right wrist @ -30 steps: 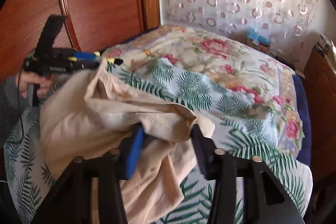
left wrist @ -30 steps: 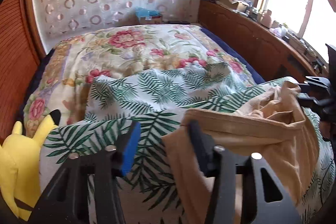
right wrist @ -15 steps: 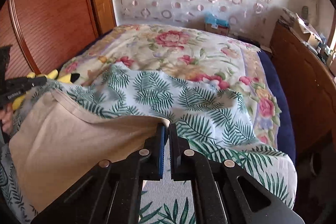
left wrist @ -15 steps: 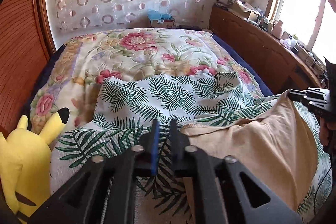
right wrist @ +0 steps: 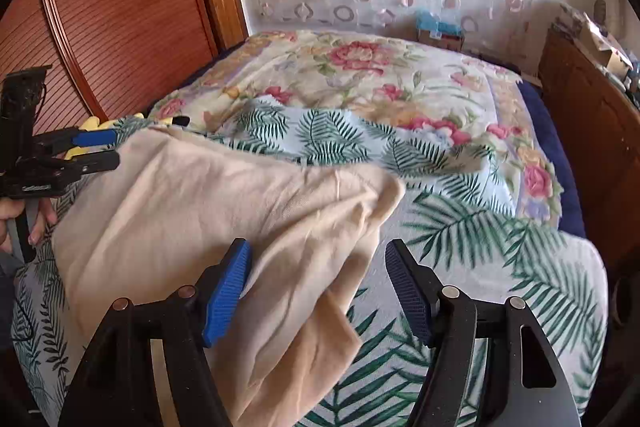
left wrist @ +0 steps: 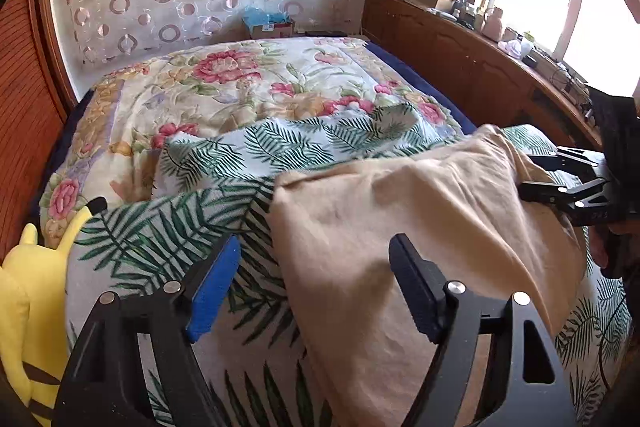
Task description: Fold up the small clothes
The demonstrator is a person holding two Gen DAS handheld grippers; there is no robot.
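A beige garment [left wrist: 420,227] lies spread on the palm-leaf blanket [left wrist: 168,227]; it also shows in the right wrist view [right wrist: 224,211]. My left gripper [left wrist: 316,287] is open and empty, its jaws standing wide over the garment's left edge. My right gripper [right wrist: 316,287] is open and empty over the garment's right edge. In the left wrist view the right gripper [left wrist: 560,179] sits at the garment's far right side. In the right wrist view the left gripper [right wrist: 92,151] sits at the garment's far left corner.
A floral quilt [left wrist: 224,87] covers the far bed. A yellow plush toy [left wrist: 28,291] sits at the left bed edge. A wooden sideboard [left wrist: 480,67] with clutter runs along the right. A wooden wardrobe [right wrist: 112,7] stands on the left.
Both grippers were shut on the garment's edges half a second ago. Both have opened and let it go, and the garment now lies on the blanket.
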